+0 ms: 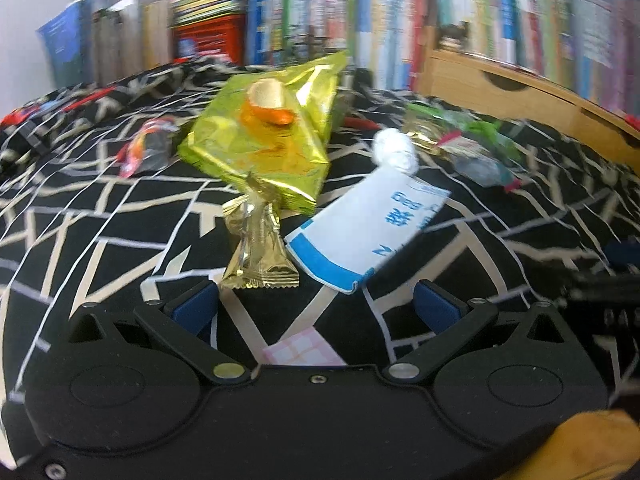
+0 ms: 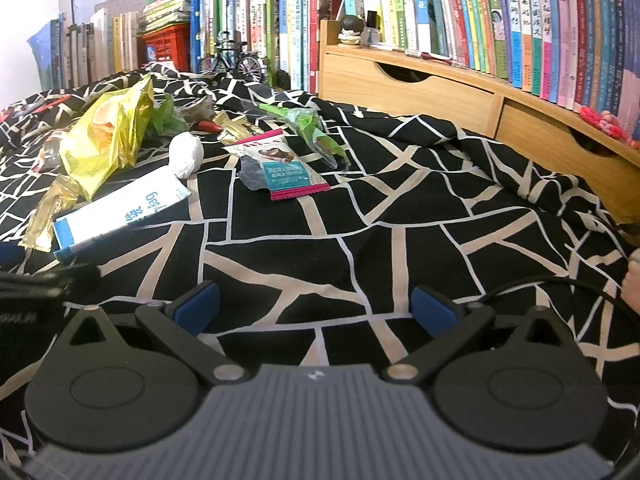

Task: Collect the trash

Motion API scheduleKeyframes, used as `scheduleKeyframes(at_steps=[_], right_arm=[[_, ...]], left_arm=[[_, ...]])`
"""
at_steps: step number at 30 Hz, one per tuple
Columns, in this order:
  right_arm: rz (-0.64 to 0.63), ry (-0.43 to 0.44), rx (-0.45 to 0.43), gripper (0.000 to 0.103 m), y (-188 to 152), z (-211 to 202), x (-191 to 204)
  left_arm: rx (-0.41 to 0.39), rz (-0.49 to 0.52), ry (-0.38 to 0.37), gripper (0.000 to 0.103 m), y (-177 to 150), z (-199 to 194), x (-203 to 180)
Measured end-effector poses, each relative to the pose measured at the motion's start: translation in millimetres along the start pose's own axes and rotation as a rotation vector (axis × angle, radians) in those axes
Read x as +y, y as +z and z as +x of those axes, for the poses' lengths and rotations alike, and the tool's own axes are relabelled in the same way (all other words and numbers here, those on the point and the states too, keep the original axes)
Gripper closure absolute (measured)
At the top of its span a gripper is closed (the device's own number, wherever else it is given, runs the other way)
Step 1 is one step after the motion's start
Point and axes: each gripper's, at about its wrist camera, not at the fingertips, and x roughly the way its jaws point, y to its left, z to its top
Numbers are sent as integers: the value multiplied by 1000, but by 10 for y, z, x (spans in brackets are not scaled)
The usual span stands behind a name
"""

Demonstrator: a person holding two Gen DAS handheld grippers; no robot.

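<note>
Trash lies scattered on a black cloth with a pale line pattern. In the left wrist view my left gripper is open, low over the cloth; a small gold candy wrapper sits just past its left fingertip and a white-and-blue paper bag lies just ahead. Behind them are a yellow foil snack bag and a crumpled white tissue ball. My right gripper is open over bare cloth, nothing between its fingers. Ahead of it lies a teal-and-pink wrapper, with green plastic beyond.
A wooden drawer unit and rows of books close off the back and right. A model bicycle and a red crate stand at the back. A pink checked paper lies under my left gripper. A red wrapper lies left.
</note>
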Motion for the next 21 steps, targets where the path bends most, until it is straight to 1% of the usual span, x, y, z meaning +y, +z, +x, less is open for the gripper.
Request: scheduleKeyframes(at_steps=[3, 5, 6, 8, 10, 11, 12, 13, 14, 16, 19, 21], right_arm=[[8, -23, 3, 0, 0, -10, 28], [27, -45, 51, 0, 63, -17, 45], [21, -49, 91, 0, 129, -24, 78], [11, -47, 118, 0, 226, -101, 171], [36, -47, 64, 0, 327, -317, 326], [52, -36, 33, 0, 356, -427, 402], [69, -18, 9, 0, 395, -533, 501], [77, -8, 5, 0, 429, -586, 584], [80, -5, 5, 0, 460, -633, 687], [70, -12, -4, 0, 480, -702, 913], [56, -22, -20, 0, 505, -718, 1236], [39, -10, -24, 0, 533, -670, 1459]], left_arm=[[4, 43, -52, 0, 13, 17, 74], [31, 76, -94, 0, 33, -8, 118], [51, 101, -124, 0, 54, -22, 146], [124, 179, -216, 0, 140, -51, 223], [189, 251, -309, 0, 246, -85, 335], [190, 285, -358, 0, 320, -135, 443], [177, 302, -382, 0, 370, -176, 530], [149, 319, -405, 0, 443, -230, 672], [132, 329, -415, 0, 503, -264, 794], [145, 340, -418, 0, 630, -248, 1017], [219, 325, -409, 0, 849, -63, 1382], [263, 290, -388, 0, 980, 123, 1647]])
